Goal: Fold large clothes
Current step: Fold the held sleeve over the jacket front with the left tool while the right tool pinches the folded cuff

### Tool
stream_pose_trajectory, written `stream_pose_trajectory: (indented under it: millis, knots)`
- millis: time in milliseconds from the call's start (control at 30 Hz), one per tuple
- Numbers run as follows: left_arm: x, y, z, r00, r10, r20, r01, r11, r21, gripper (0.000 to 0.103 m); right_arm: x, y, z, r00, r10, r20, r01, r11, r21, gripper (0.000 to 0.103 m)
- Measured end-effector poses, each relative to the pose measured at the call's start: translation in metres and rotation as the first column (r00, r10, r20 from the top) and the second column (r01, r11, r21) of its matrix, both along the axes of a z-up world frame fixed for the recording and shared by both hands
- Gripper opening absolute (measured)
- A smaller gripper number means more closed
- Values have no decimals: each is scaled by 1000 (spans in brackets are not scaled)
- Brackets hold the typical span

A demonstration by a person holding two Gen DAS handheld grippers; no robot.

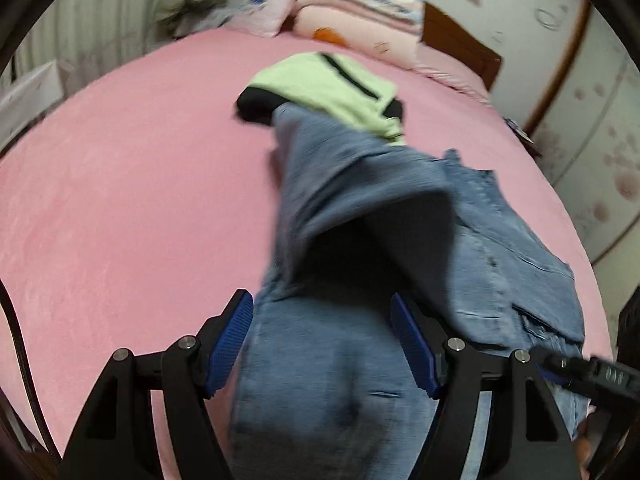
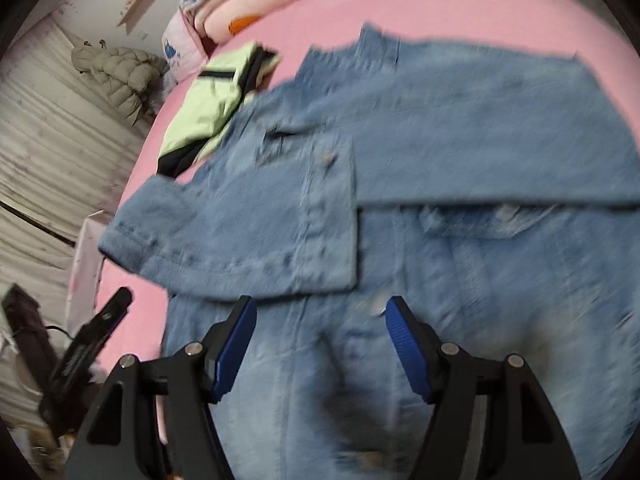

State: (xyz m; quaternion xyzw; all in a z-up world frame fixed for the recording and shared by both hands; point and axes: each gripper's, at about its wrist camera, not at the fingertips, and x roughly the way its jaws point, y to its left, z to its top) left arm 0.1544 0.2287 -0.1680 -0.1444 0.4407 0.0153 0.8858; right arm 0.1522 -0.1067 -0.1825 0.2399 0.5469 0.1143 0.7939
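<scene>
Garment: the large light-blue denim jacket [image 2: 460,152] lies spread on the pink bed sheet [image 1: 120,200], one sleeve already laid across its body, the cuff end [image 2: 132,232] reaching towards the bed's edge.
Left gripper [image 1: 322,344]: its blue-padded fingers [image 1: 230,344] stand released, wide apart, with denim passing between them but not pinched; a raised fold of the jacket tents up just ahead.
Right gripper [image 2: 320,348]: fingers [image 2: 408,352] likewise spread and holding nothing, hovering over the jacket's lower panel.
Neighbour: a folded lime-green and black garment [image 1: 328,84] sits touching the far end of the denim.
Risk, slack fold: with neither gripper holding cloth, the tented section will likely slump unevenly and leave a crooked crease.
Risk, thick seams: stiff denim may slip from the pads if only a single edge layer is caught, or drag both layers if too much is bitten.
Risk, neighbour: pulling the jacket could tow the green garment along and undo its fold.
Risk, blur: both views are smeared by motion, so the exact hem position cannot be told.
</scene>
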Motion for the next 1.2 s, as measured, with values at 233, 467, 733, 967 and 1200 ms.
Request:
stream_pose_trajectory:
  millis: [233, 467, 733, 967, 1200]
  knots:
    - [22, 5, -18, 1000, 0, 1, 0, 1000, -14, 70, 10, 23, -27, 999, -4, -54, 11, 992, 124, 67]
    - [49, 0, -28, 999, 32, -5, -32, 999, 27, 70, 48, 24, -36, 995, -88, -53, 95, 981, 167, 41]
    - [64, 20, -59, 978, 159, -137, -161, 987, -4, 51, 55, 50, 67, 956, 60, 287, -10, 985, -171, 14]
    - [63, 15, -62, 978, 154, -141, -156, 988, -4, 51, 65, 23, 142, 826, 83, 558, 198, 884, -423, 13]
    - [64, -2, -62, 981, 74, -177, -65, 996, 54, 51, 101, -35, -3, 987, -19, 157, 104, 826, -555, 19]
